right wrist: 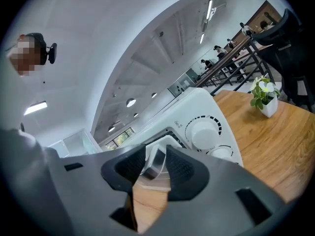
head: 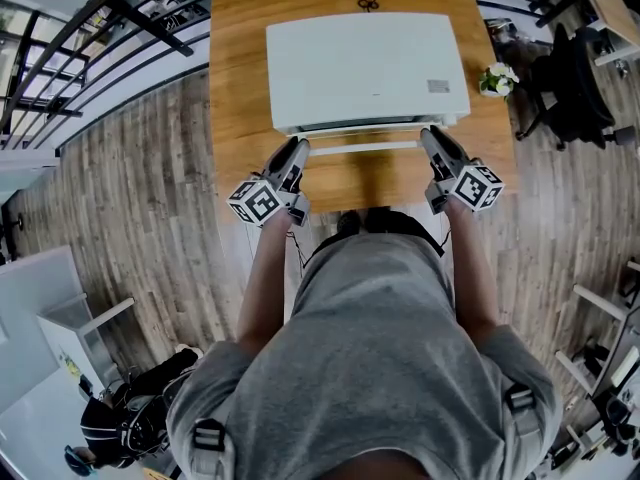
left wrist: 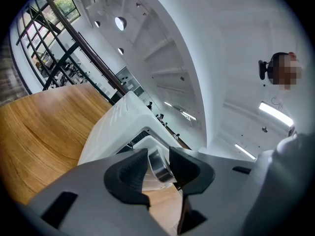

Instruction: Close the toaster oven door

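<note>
The boxy white toaster oven [head: 365, 68] sat on the light wooden bench [head: 240, 28], its door [left wrist: 145, 142] partly open. The left gripper [head: 297, 150] and right gripper [head: 430, 136] each had fingers pinching one end of the door's shiny metal bar handle [head: 362, 148].

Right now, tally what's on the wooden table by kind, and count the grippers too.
Toaster oven: 1
Potted plant: 1
Black cable: 1
Grippers: 2, the left gripper and right gripper, each closed on the door handle
Total: 5
</note>
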`<move>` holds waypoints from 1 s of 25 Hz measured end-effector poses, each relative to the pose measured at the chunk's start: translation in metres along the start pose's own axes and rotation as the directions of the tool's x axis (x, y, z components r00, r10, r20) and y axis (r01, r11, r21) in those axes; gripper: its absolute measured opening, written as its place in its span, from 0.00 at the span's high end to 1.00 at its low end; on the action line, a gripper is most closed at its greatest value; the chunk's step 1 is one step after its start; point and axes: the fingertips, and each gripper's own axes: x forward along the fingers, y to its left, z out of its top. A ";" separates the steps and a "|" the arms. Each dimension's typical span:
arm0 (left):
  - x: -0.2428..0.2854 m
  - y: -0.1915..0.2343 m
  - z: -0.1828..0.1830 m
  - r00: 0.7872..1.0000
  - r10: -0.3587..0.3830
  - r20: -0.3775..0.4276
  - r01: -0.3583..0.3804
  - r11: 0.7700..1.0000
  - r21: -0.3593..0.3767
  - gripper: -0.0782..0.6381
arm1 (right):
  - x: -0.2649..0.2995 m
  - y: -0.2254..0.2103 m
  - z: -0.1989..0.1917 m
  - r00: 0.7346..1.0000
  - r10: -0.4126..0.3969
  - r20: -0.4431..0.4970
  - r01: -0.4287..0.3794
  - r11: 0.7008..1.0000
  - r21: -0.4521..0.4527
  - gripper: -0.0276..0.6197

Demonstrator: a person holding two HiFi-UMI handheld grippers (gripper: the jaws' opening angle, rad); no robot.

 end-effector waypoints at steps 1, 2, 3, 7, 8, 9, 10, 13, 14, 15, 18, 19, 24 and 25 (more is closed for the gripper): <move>0.001 0.000 0.001 1.000 0.000 0.002 0.000 1.000 -0.003 0.68 | 0.001 0.000 0.001 1.000 0.002 0.001 -0.002 1.000 0.003 0.74; 0.001 0.000 0.001 1.000 0.000 0.006 0.000 1.000 -0.007 0.68 | 0.001 0.000 0.002 1.000 0.005 0.003 -0.005 1.000 0.007 0.74; 0.002 0.001 0.001 1.000 0.000 0.010 0.000 1.000 -0.011 0.68 | 0.002 0.000 0.003 1.000 0.007 0.003 -0.007 1.000 0.011 0.74; 0.006 0.002 0.004 1.000 0.000 0.020 0.001 1.000 -0.016 0.68 | 0.006 -0.002 0.006 1.000 0.010 0.004 -0.010 1.000 0.028 0.74; 0.006 0.002 0.005 1.000 0.000 0.021 0.000 1.000 -0.016 0.67 | 0.007 -0.002 0.006 1.000 0.012 0.004 -0.012 0.999 0.035 0.74; 0.006 0.003 0.006 1.000 0.001 0.022 -0.001 1.000 -0.018 0.67 | 0.008 -0.002 0.007 1.000 0.014 0.005 -0.014 0.999 0.042 0.73; 0.007 0.003 0.007 1.000 0.003 0.023 -0.002 1.000 -0.020 0.67 | 0.009 -0.001 0.008 1.000 0.017 0.008 -0.017 0.999 0.048 0.73; 0.009 0.004 0.010 1.000 0.004 0.029 -0.003 0.999 -0.035 0.67 | 0.009 -0.001 0.011 0.999 0.028 0.021 -0.029 0.998 0.056 0.73; 0.010 0.004 0.010 1.000 0.004 0.031 -0.002 0.999 -0.039 0.67 | 0.009 0.000 0.012 0.999 0.030 0.022 -0.031 0.998 0.056 0.73; 0.010 0.004 0.011 1.000 0.002 0.031 -0.001 0.999 -0.042 0.67 | 0.010 0.000 0.012 0.999 0.031 0.021 -0.032 0.998 0.053 0.72; 0.011 0.005 0.013 1.000 -0.004 0.025 0.005 0.999 -0.046 0.67 | 0.010 0.002 0.013 0.999 0.037 0.020 -0.038 0.998 0.055 0.72; 0.011 0.005 0.012 1.000 -0.005 0.023 0.006 0.999 -0.043 0.67 | 0.010 0.002 0.013 0.999 0.039 0.024 -0.041 0.997 0.063 0.72; 0.009 0.002 0.014 0.999 0.026 0.023 -0.026 1.000 0.010 0.66 | 0.004 0.002 0.012 0.999 0.023 0.029 -0.025 0.999 0.048 0.72; 0.006 0.003 0.016 0.999 0.035 0.036 -0.036 0.999 0.021 0.66 | 0.002 0.003 0.010 0.999 0.018 0.028 -0.019 0.999 0.033 0.73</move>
